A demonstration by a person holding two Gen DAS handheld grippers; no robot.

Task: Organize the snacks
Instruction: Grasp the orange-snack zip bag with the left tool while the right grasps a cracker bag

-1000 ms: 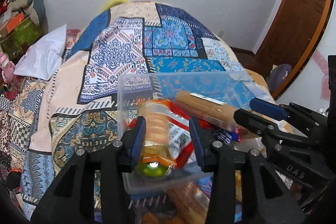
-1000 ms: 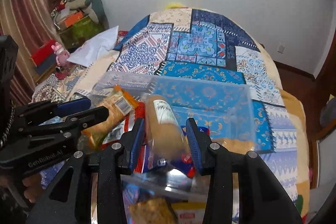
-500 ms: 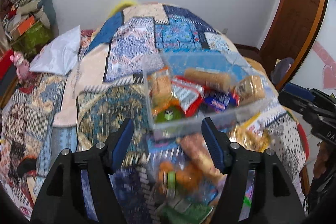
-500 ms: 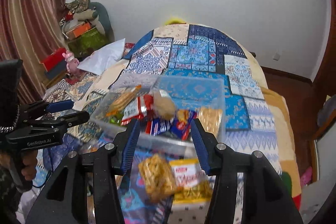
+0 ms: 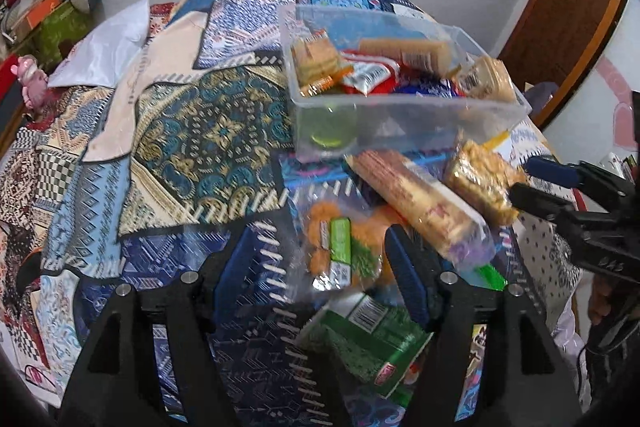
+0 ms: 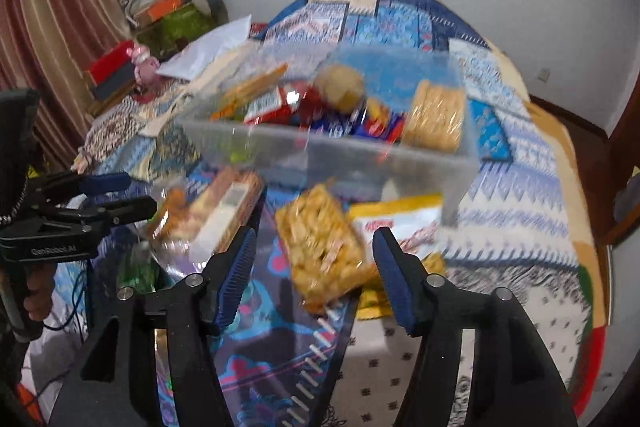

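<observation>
A clear plastic bin (image 5: 400,115) (image 6: 360,155) sits on the patterned bedspread and holds several snack packs, among them a biscuit roll (image 5: 404,53) and red wrappers. Loose snacks lie in front of it: a long biscuit pack (image 5: 416,203) (image 6: 224,211), a bag of orange snacks (image 5: 340,247), a green pack (image 5: 368,339), a clear bag of yellow crackers (image 5: 480,183) (image 6: 320,247) and a yellow-white packet (image 6: 404,223). My left gripper (image 5: 320,267) is open and empty over the orange bag. My right gripper (image 6: 314,275) is open and empty over the cracker bag.
A white pillow (image 5: 108,47) lies at the far left of the bed. Piled boxes and cloth (image 6: 168,7) stand by the curtain. A wooden door (image 5: 560,7) is at the right. The bed edge (image 6: 588,267) drops off on the right.
Both grippers let go of the packs they held in the bin, opened, and pulled back and down toward the loose snacks in front of the bin.
</observation>
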